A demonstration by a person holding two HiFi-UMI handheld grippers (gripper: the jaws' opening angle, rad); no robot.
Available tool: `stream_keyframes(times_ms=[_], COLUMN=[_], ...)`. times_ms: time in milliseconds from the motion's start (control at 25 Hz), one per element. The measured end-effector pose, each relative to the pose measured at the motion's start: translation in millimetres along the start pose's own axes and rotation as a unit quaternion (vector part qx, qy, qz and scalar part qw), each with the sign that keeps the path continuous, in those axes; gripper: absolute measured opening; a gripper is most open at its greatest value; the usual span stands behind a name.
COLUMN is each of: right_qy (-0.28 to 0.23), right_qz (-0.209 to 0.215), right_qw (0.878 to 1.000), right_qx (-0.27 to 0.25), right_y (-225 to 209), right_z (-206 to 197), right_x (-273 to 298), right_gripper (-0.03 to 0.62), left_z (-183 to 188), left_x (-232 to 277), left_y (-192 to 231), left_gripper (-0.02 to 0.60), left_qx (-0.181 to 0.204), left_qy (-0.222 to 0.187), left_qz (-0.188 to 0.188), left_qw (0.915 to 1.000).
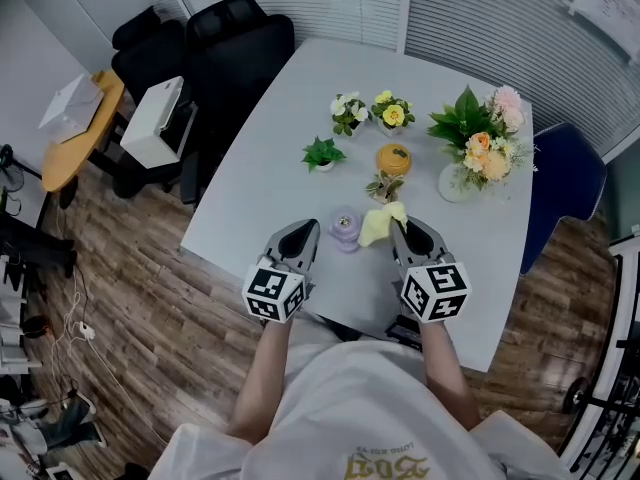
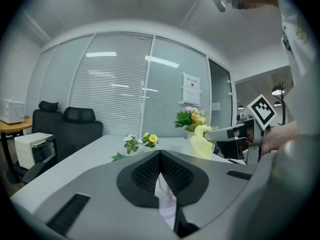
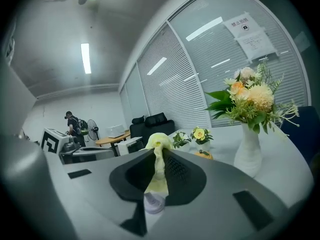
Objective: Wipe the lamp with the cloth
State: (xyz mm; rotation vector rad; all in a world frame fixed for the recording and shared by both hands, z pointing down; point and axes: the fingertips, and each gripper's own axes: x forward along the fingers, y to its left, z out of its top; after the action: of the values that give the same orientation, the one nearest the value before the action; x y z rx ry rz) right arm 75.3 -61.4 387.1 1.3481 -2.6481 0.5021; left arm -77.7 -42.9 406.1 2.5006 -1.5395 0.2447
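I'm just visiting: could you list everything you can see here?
table: one, grey, centre.
lamp: one, lilac, in left gripper.
cloth: one, yellow, in right gripper.
small potted plants: at least three, green, mid-table.
orange round item: one, beyond cloth.
bouquet: one, pink-orange, in white vase, table's right.
chairs: two, black, beyond table's left.
blue chair: one, right of table.
white machine: one, left of table.
left gripper: grey, shut on lamp.
right gripper: grey, shut on cloth.

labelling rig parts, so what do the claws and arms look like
The left claw and right claw are grey wedge-shaped shells with black textured pads, each bearing a white cube of black square markers. White short-sleeved shirt, gold print.
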Motion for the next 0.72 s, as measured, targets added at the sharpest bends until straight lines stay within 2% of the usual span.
stream_keyframes(times_ms=[720], right_qy=[0.015], right_qz=[-0.006], right_qw=[1.000], right_qx=[-0.012], right_y=[0.1], right_z=[-5.4], right_x=[1.7], right_gripper=[0.046], left_z=[4.1], left_x=[-0.1], left_y=[1.4], left_gripper=[0.002], left_qx=[0.006], left_qy=[-0.010], left_qz=[0.000], left_qw=[0.9999])
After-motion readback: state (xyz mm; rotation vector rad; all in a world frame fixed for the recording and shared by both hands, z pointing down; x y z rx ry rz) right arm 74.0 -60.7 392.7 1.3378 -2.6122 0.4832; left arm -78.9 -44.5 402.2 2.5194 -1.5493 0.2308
